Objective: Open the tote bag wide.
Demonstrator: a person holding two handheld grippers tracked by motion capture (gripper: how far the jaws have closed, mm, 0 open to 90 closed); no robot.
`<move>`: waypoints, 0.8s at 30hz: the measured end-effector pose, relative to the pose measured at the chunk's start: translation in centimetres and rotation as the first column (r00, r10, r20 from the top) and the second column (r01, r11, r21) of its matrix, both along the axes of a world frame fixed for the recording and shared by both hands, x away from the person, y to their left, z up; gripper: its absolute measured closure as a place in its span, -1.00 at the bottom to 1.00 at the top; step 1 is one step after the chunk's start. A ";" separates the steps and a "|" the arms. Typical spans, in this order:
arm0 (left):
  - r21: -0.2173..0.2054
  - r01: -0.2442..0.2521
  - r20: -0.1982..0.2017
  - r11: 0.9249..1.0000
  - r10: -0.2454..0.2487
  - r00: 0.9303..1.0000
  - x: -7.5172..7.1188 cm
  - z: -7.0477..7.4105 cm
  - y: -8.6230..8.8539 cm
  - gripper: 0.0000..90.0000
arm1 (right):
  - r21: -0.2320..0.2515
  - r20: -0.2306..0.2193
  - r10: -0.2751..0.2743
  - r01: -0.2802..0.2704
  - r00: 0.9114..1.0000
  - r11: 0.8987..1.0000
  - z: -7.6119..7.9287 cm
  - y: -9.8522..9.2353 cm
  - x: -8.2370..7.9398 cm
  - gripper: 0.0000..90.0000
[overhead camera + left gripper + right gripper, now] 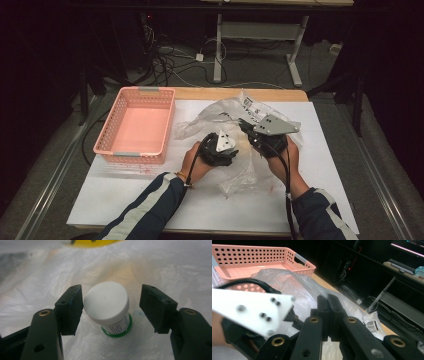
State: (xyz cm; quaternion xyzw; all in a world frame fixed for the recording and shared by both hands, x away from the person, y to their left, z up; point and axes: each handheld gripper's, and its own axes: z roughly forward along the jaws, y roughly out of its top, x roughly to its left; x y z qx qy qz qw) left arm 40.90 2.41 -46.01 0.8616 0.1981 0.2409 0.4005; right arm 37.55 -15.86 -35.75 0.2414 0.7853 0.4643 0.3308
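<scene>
Between the left tool's (111, 308) two black jaws stands a small bottle (107, 306) with a white cap and a green base, lying inside the clear plastic bag (150, 267). The left-hand pad sits right against the cap's edge, while the other pad is clear of it with a gap, so this tool is released, the bottle between its jaws but not pinched. A white label wraps the bottle below the cap, with small dark print too fine to read. The right tool (329, 315) is clenched, its two jaws pressed flat together on a fold of the same bag (294, 285), whose film is bunched at their base. Farther along the bag is a white sticker (371, 326) with a barcode and tiny print that cannot be read. From the high view, the left hand (197, 165) grips its tool (218, 147) low over the bag (215, 112), forearm coming in from the lower left in a dark sleeve with a pale stripe. The right hand (282, 157) holds its tool (250, 131) pointing away from the person, grey plate on top, cable trailing along the forearm. The bag lies crumpled on the white tabletop (125, 195), with a pink perforated basket (112, 127) just to its left
</scene>
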 end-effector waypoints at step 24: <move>-0.092 -0.122 0.148 0.988 0.134 0.980 -5.6 4.9 10.5 -0.57 | -0.036 -0.063 0.000 -0.003 0.998 0.999 -0.7 -3.6 0.3 1.00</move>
